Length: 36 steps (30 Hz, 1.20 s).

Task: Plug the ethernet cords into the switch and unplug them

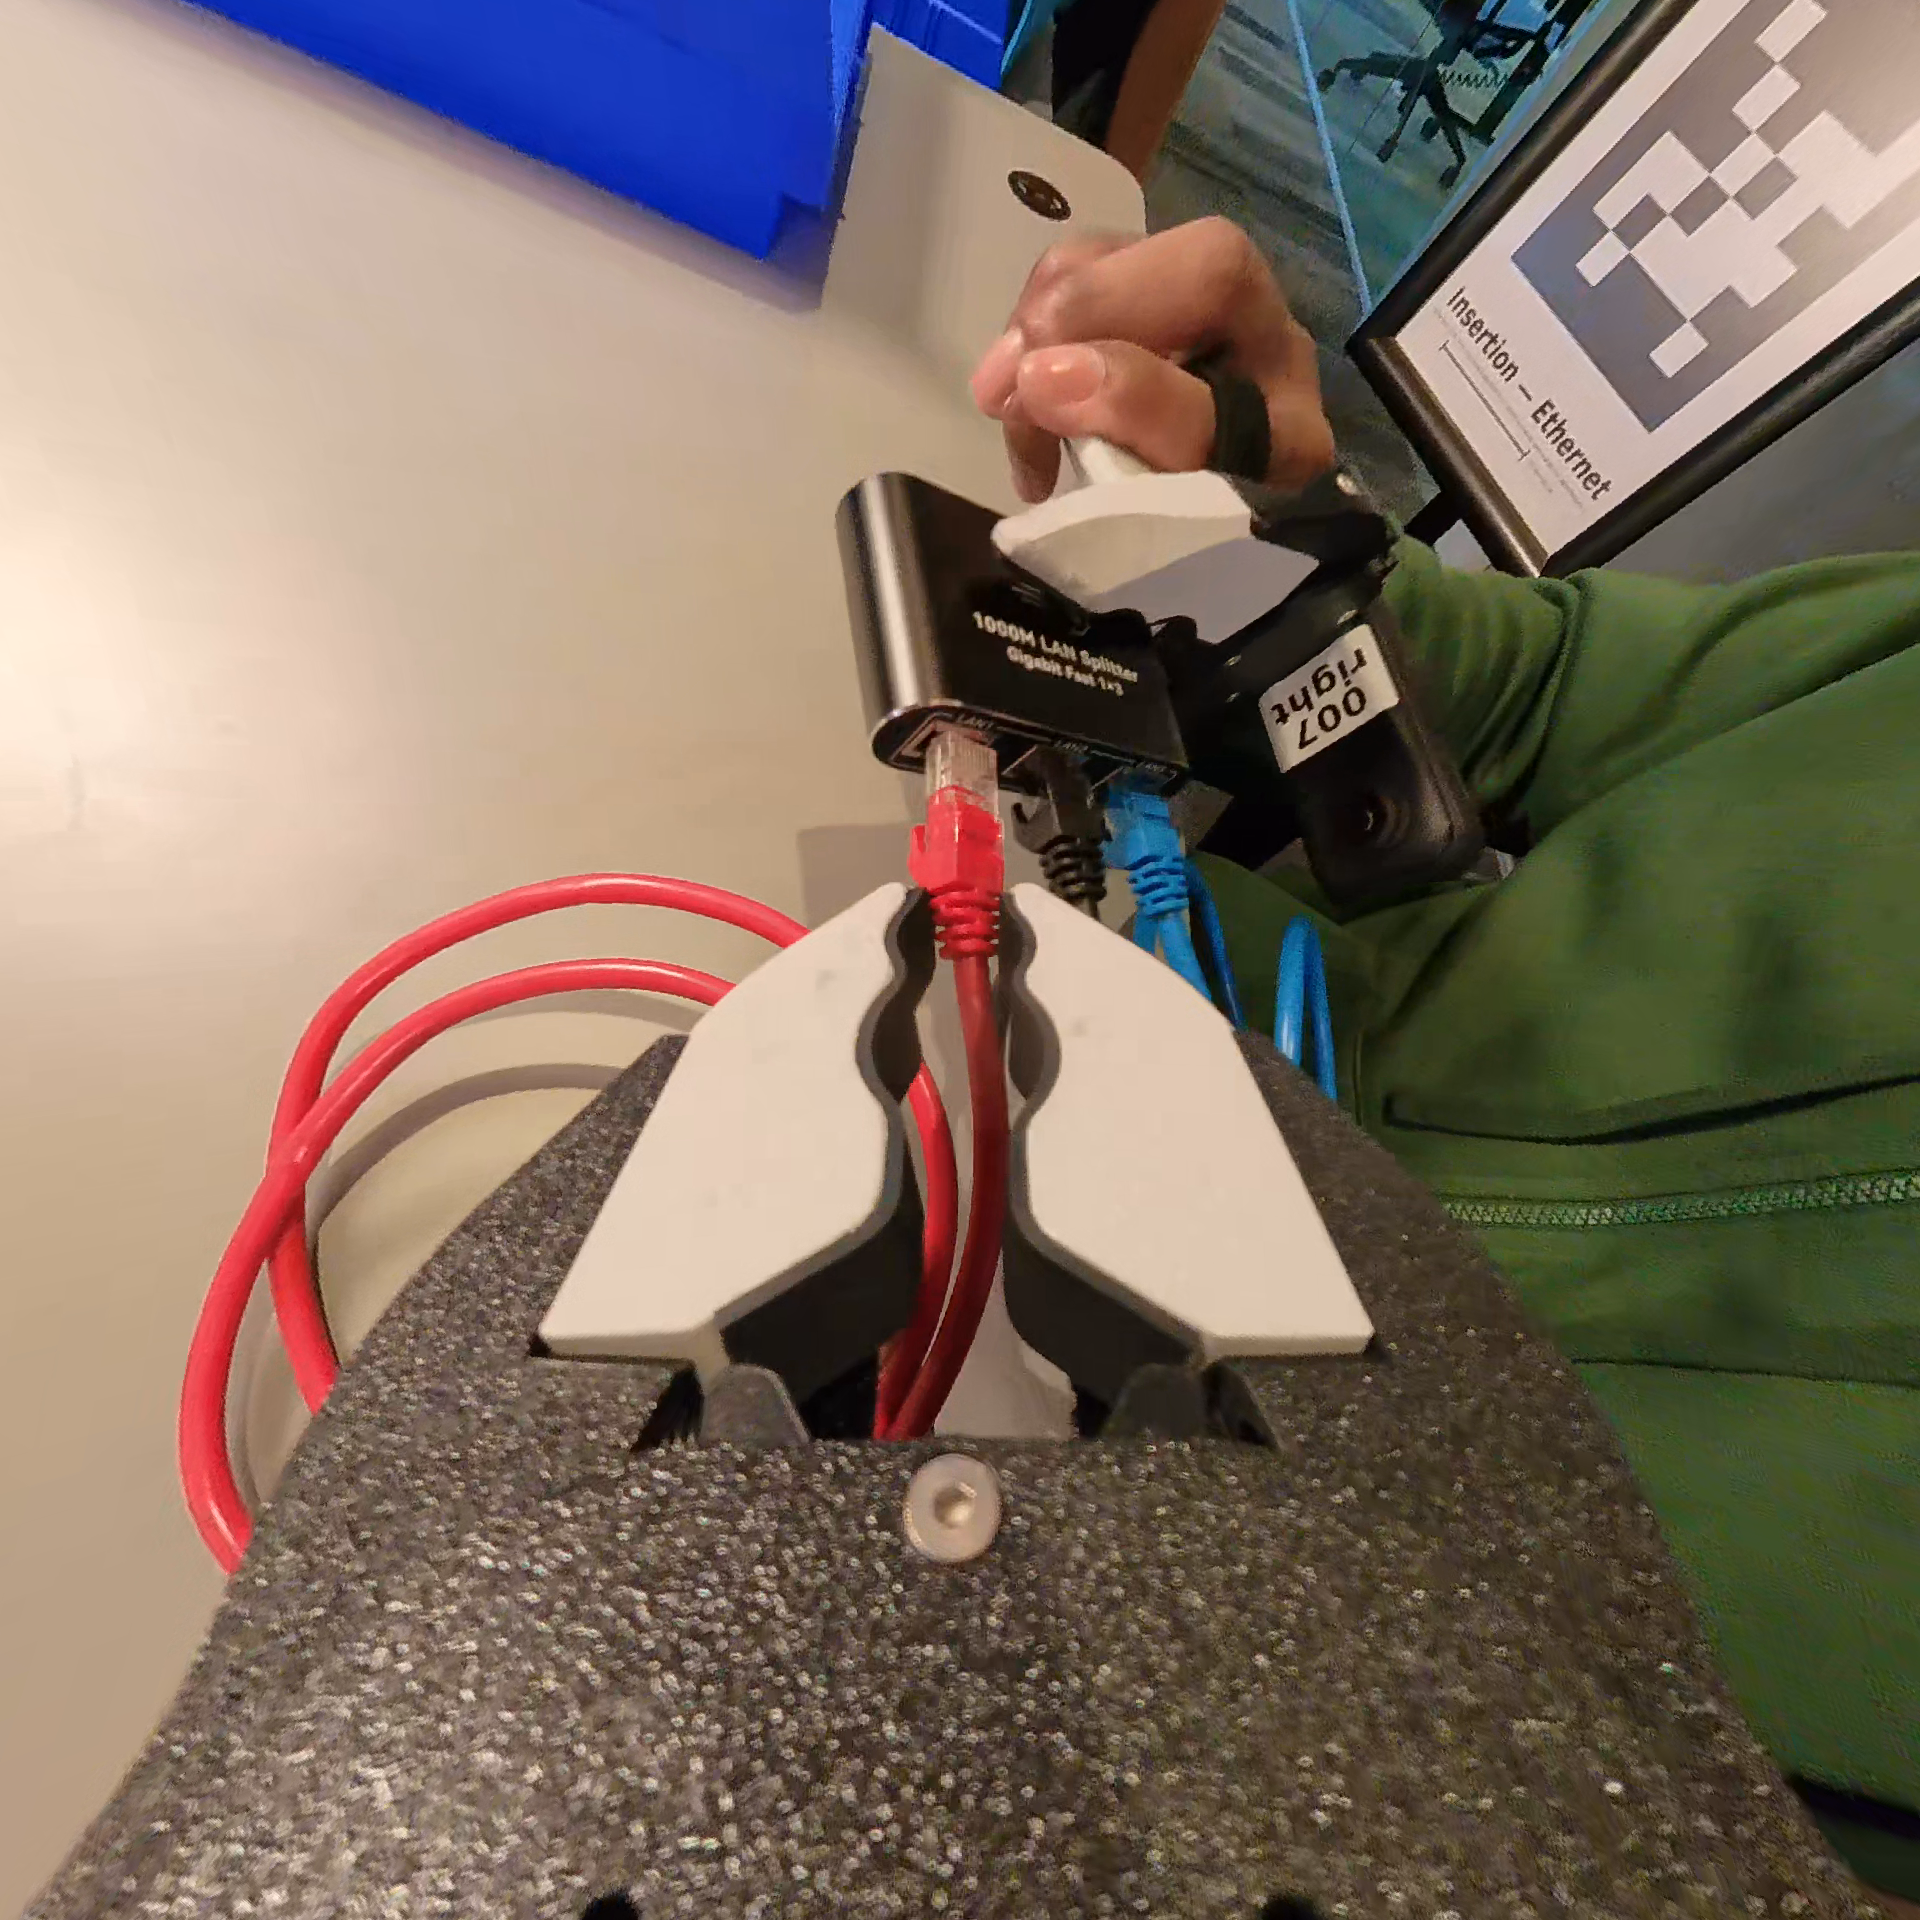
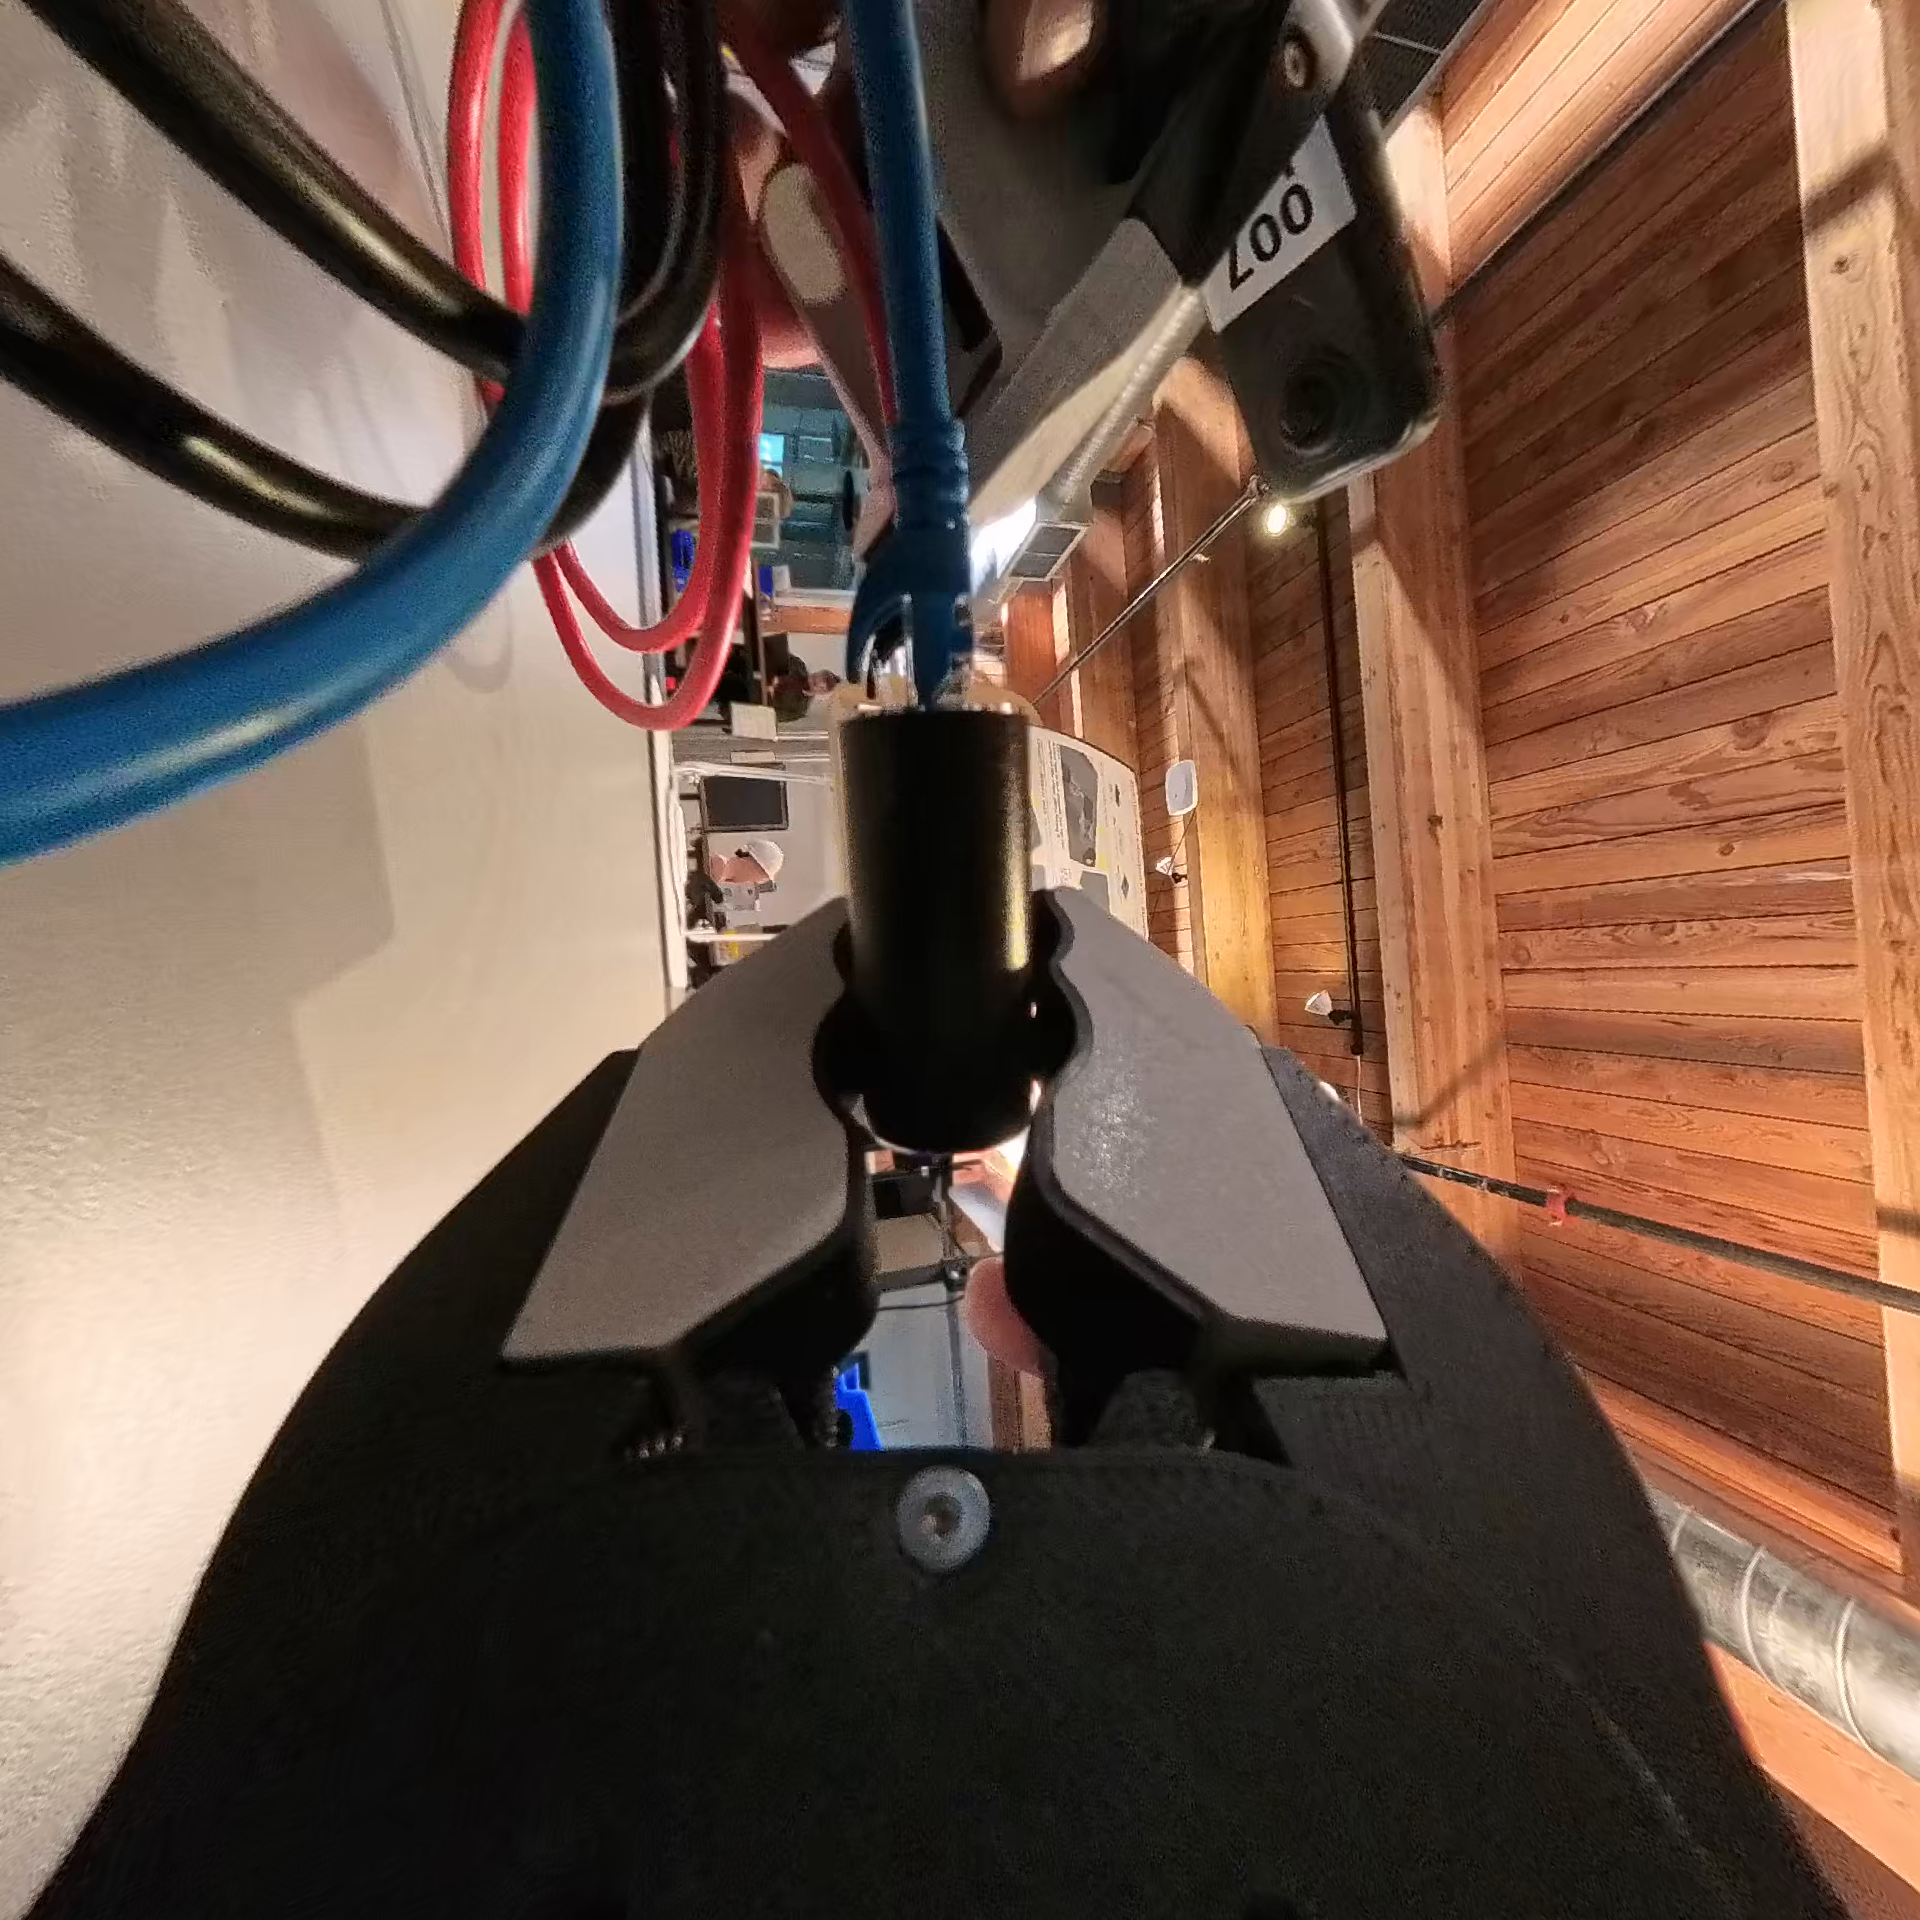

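The black switch (image 1: pixel 997 644) is held up in the air over the white table (image 1: pixel 364 623). My left gripper (image 1: pixel 961 906) is shut on the red cord (image 1: pixel 971 1091) just behind its plug boot. The red plug (image 1: pixel 237 790) has its clear tip in the switch's leftmost port. A black cord's plug (image 1: pixel 1065 831) and a blue cord's plug (image 1: pixel 1148 857) sit in the two ports beside it. My right gripper (image 2: pixel 940 925) is shut on the switch (image 2: pixel 935 831), seen end on, with the blue cord (image 2: pixel 925 499) running out of its far end. The right gripper's white finger (image 1: pixel 1132 520) lies across the switch's top.
A blue bin (image 1: pixel 623 104) stands at the far edge of the table. A framed sign with a checker marker (image 1: pixel 1714 260) stands at the right. A green sleeve (image 1: pixel 1662 987) fills the right side. Loops of red (image 1: pixel 312 1143), blue (image 2: pixel 416 582) and black (image 2: pixel 260 187) cord hang loose. My right fingertips sit around 6 centimetres from my left ones.
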Tool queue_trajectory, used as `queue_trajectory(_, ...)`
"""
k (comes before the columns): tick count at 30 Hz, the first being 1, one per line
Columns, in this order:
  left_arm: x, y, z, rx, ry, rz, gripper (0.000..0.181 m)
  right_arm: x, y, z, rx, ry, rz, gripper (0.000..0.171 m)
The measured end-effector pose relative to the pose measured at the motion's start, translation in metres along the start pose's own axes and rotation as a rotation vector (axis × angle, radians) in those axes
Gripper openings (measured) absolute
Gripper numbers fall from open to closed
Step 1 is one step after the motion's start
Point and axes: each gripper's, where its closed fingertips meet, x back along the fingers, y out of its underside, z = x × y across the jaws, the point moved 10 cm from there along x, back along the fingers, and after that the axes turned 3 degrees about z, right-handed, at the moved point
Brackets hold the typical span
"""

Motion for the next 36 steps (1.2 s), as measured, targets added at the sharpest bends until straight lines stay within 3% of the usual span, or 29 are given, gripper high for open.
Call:
queue_trajectory(25, -0.006, 0.011, -0.011, 0.15, 0.04, 0.039, 0.012, -0.001, -0.007, -0.006, 0.067, -0.032, 0.041, 0.028)
queue_trajectory(36, -0.007, 0.011, -0.016, 0.061, 0.096, -0.09, 0.013, 0.0, -0.016, -0.009, 0.052, -0.092, 0.169, 0.028)
